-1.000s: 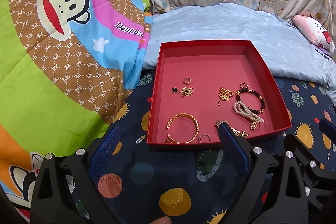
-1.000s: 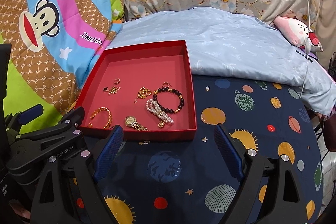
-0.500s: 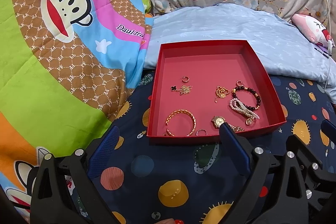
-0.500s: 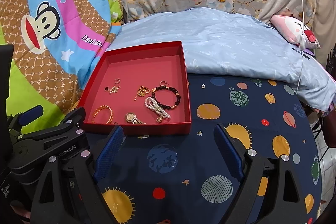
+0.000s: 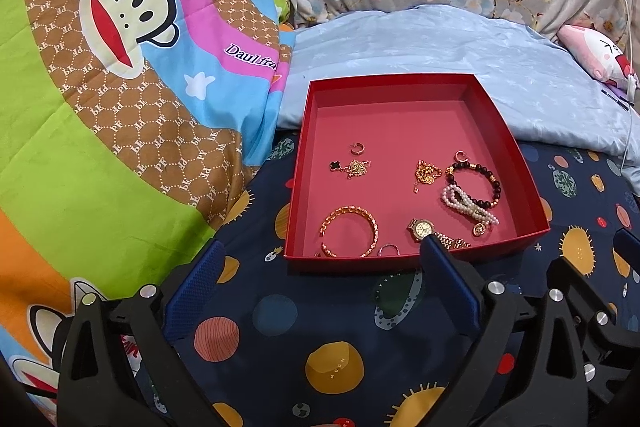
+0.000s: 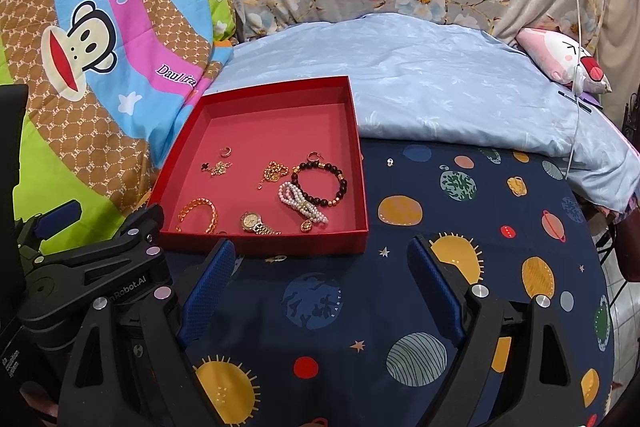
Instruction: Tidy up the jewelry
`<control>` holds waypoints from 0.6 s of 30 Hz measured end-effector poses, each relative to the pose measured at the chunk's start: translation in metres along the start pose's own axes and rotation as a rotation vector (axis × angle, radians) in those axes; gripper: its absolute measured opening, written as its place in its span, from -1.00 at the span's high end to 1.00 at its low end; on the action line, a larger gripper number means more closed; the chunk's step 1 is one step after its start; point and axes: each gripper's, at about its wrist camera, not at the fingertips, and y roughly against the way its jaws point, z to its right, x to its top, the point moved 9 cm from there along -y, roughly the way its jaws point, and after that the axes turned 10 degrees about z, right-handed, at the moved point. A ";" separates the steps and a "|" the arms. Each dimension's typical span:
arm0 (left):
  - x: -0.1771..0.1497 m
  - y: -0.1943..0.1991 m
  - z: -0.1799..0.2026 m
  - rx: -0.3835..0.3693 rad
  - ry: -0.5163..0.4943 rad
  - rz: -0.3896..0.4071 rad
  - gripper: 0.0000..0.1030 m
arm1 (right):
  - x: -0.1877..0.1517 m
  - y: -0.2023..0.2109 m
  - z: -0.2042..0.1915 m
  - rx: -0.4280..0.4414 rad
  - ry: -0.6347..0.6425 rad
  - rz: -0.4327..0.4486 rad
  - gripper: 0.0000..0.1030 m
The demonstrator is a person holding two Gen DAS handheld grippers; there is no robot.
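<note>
Both grippers, left gripper [image 5: 320, 281] and right gripper [image 6: 322, 277], hovering wide, holding nothing, short of red tray [image 6: 264, 241] near edge; jewelry lying inside, watch [image 6: 256, 223] by near wall, pearl bracelet [image 6: 302, 203] overlapping bead bracelet [image 6: 320, 183] — risking snagging both, or nudging light tray on soft bedding

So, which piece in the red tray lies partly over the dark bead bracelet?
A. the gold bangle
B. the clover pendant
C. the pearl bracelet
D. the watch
C: the pearl bracelet crosses the near-left arc of the dark bead bracelet in the red tray; the other pieces lie apart.
</note>
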 end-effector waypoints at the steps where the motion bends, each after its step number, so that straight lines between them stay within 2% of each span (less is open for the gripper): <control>1: 0.000 0.000 0.000 0.000 0.000 -0.001 -0.86 | 0.000 -0.001 0.000 0.000 0.000 0.000 -0.67; 18: 0.000 -0.012 -0.004 0.014 0.016 0.001 -0.85 | 0.003 -0.014 0.000 -0.015 0.016 -0.002 -0.67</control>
